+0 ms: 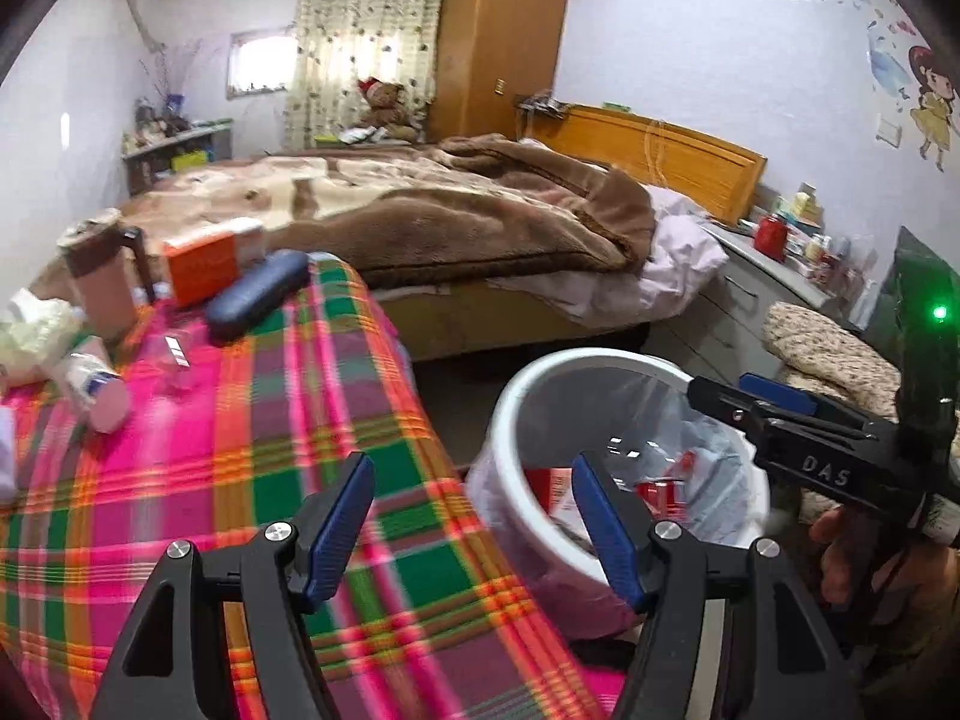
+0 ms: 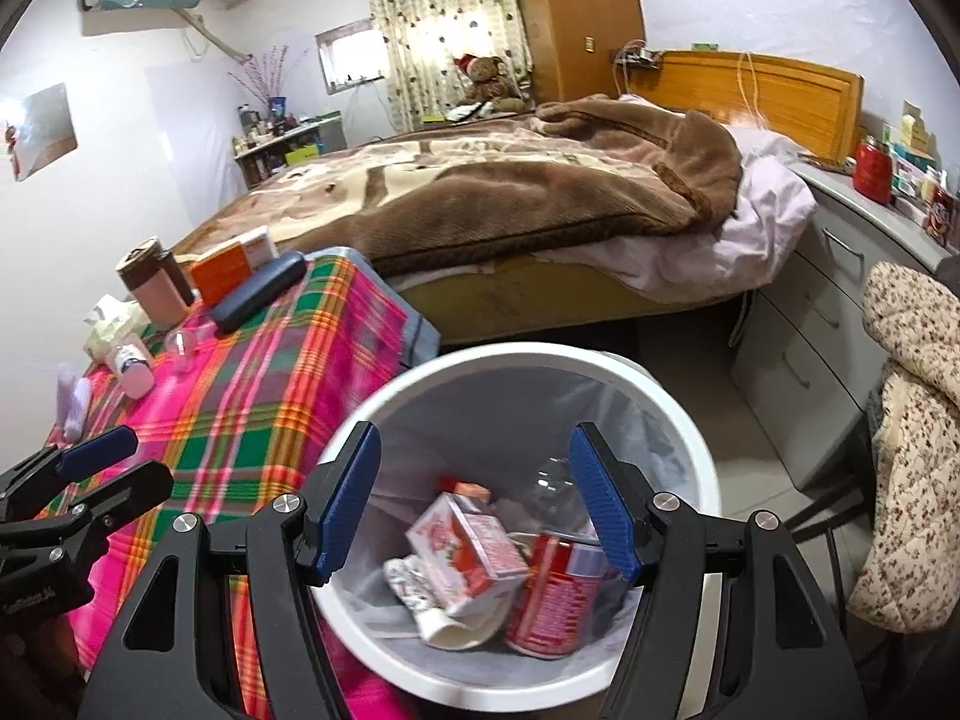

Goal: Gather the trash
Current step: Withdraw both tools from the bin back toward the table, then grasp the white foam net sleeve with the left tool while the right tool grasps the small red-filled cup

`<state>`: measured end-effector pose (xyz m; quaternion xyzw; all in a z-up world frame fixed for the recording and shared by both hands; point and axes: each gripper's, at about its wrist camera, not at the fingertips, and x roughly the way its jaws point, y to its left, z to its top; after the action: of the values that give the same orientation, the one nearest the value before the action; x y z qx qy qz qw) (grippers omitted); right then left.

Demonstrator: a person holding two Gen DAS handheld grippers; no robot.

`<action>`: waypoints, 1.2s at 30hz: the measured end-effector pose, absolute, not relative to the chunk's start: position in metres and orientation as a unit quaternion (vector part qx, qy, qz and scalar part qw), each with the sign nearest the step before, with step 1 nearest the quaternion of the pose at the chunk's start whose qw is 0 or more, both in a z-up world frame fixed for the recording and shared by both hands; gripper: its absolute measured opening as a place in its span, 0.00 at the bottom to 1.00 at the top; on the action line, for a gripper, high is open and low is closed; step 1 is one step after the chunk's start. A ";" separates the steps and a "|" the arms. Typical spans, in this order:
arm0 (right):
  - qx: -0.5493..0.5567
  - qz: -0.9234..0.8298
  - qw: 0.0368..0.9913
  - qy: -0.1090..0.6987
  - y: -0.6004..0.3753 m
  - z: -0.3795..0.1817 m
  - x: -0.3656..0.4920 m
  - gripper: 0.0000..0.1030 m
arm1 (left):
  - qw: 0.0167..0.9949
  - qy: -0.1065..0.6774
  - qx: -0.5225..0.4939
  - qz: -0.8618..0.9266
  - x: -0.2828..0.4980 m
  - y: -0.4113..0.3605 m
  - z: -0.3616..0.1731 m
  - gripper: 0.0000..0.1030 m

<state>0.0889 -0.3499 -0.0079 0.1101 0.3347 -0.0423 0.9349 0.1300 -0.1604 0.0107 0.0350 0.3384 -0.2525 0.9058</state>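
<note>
I'm hovering the right gripper [image 2: 474, 504], jaws wide and empty, over the bin [image 2: 690, 420]; left gripper [image 1: 471, 525] likewise wide; I'm risking knocking the rim.

Both tools spread wide — left tool [image 1: 474, 525], right tool [image 2: 474, 501] — empty

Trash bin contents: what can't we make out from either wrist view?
- Left wrist: trash bin contents mostly hidden by its near wall and the left gripper; only red scraps show.
- Right wrist: red can label too blurred to read; right gripper fingers cover its side.
- Bin bottom: buried under the carton.
</note>
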 end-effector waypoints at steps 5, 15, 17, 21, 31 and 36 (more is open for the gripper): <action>0.109 -0.017 0.938 0.328 -0.327 -0.003 0.097 0.65 | 0.917 0.332 0.014 -0.223 0.135 -0.122 0.017 0.66; 0.092 0.032 0.941 0.324 -0.279 0.002 0.119 0.65 | 0.934 0.323 -0.015 -0.155 0.155 -0.046 0.022 0.66; 0.088 0.040 0.941 0.325 -0.270 0.003 0.122 0.65 | 0.936 0.323 -0.025 -0.138 0.159 -0.027 0.021 0.66; 0.076 0.057 0.939 0.329 -0.251 0.004 0.133 0.65 | 0.938 0.324 -0.034 -0.117 0.167 -0.001 0.022 0.66; 0.051 0.090 0.928 0.358 -0.205 -0.002 0.171 0.65 | 0.941 0.329 -0.052 -0.049 0.192 0.068 0.019 0.66; 0.056 0.108 0.920 0.372 -0.187 -0.009 0.191 0.65 | 0.940 0.334 -0.059 -0.025 0.206 0.107 0.016 0.66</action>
<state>0.1909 -0.1874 -0.0086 0.0558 0.3720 0.1079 0.9203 0.2064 0.1069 0.0162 -0.0590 0.3343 -0.0249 0.9403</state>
